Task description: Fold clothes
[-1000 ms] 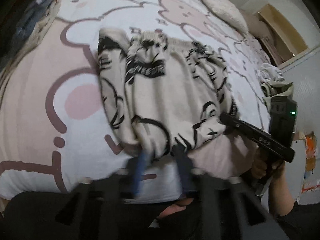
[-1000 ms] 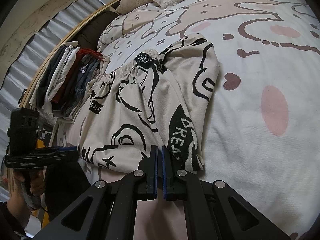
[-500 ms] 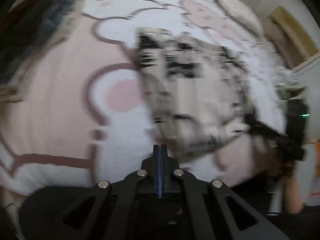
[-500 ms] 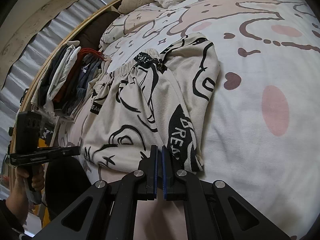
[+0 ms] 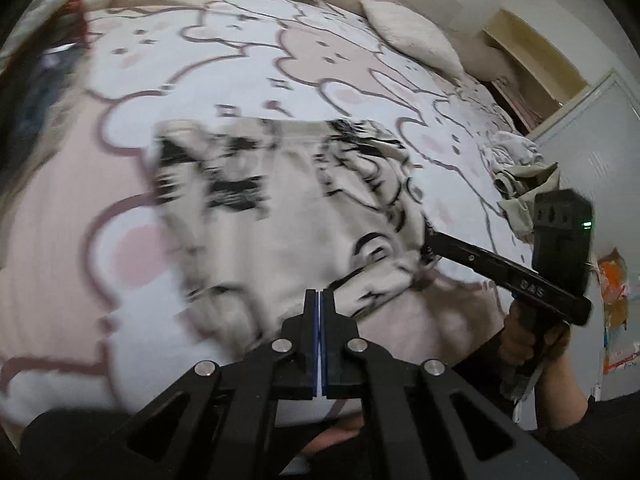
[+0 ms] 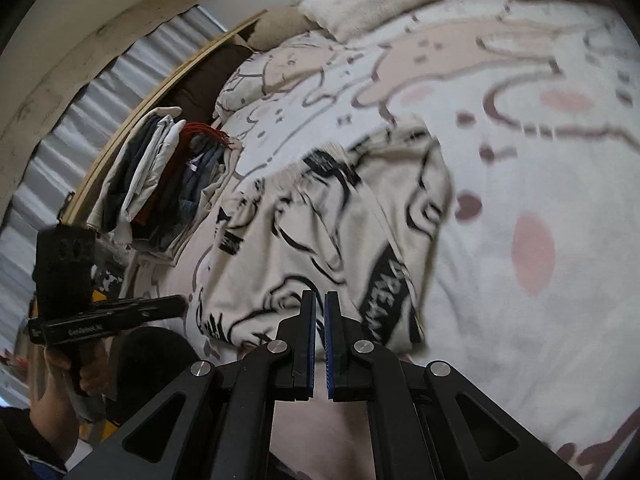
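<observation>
Printed pants [image 5: 288, 208] lie folded on our bedspread [image 5: 72, 240]; our left gripper [image 5: 320, 300] is pressed together on nothing, our right gripper [image 6: 319, 300] (slit-wide gap) touches its near hem.

A bunny-print bedspread [image 5: 280, 60] is covering the bed — fluffy cream pillows [image 5: 412, 36] are lying at its head, and a stack of folded clothes [image 6: 160, 184] is sitting along one edge.

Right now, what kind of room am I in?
Most likely a bedroom: a bed with a cartoon-print duvet, pillows at its head, and a stack of folded clothes beside the printed garment.
</observation>
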`<state>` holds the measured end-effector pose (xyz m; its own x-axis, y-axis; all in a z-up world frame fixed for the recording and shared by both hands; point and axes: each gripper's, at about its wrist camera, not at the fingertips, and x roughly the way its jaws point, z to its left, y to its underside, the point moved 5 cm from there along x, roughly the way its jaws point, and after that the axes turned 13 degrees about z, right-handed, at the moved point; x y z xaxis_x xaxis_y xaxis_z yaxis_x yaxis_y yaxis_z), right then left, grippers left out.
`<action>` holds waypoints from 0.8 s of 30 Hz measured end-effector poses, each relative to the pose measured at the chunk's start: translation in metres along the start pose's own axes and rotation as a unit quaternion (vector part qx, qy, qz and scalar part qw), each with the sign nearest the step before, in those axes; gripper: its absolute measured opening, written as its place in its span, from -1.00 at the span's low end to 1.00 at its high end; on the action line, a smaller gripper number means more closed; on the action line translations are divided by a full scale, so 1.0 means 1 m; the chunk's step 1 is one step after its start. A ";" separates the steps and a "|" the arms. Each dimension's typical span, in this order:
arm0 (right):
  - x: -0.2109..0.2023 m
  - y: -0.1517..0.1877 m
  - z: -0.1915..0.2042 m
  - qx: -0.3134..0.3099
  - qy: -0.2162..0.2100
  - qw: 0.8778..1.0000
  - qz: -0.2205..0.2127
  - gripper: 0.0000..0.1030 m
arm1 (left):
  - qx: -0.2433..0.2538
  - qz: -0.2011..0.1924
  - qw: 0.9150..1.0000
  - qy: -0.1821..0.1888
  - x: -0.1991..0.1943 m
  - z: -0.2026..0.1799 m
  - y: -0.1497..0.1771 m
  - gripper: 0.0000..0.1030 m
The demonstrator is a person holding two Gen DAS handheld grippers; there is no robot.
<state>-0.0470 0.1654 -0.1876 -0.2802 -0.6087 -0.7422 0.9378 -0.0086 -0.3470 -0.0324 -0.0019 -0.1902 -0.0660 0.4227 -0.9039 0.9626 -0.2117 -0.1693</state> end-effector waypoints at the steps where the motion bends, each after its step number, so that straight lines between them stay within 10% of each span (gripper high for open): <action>1: 0.001 -0.004 0.004 -0.009 0.003 1.000 -0.001 -0.98 | 0.002 0.007 1.000 -0.007 0.012 0.000 -0.003 -0.98; 9: 0.000 -0.024 -0.038 0.004 0.140 0.990 0.007 -0.98 | -0.002 0.015 1.000 -0.013 0.009 0.021 -0.003 -0.98; 14: -0.020 -0.057 -0.025 -0.013 0.097 0.995 -0.020 -0.98 | 0.005 -0.028 1.000 -0.005 -0.009 0.023 -0.032 -0.43; 24: 0.063 -0.073 -0.002 -0.052 0.107 0.990 0.073 -0.98 | -0.020 -0.066 0.990 -0.121 0.006 0.066 -0.064 -0.39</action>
<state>-0.1333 0.1292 -0.2101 -0.1897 -0.4158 -0.8895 0.9485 0.1566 -0.2755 -0.1119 -0.0436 -0.2104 -0.2490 0.2195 -0.9433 0.9505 -0.1315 -0.2815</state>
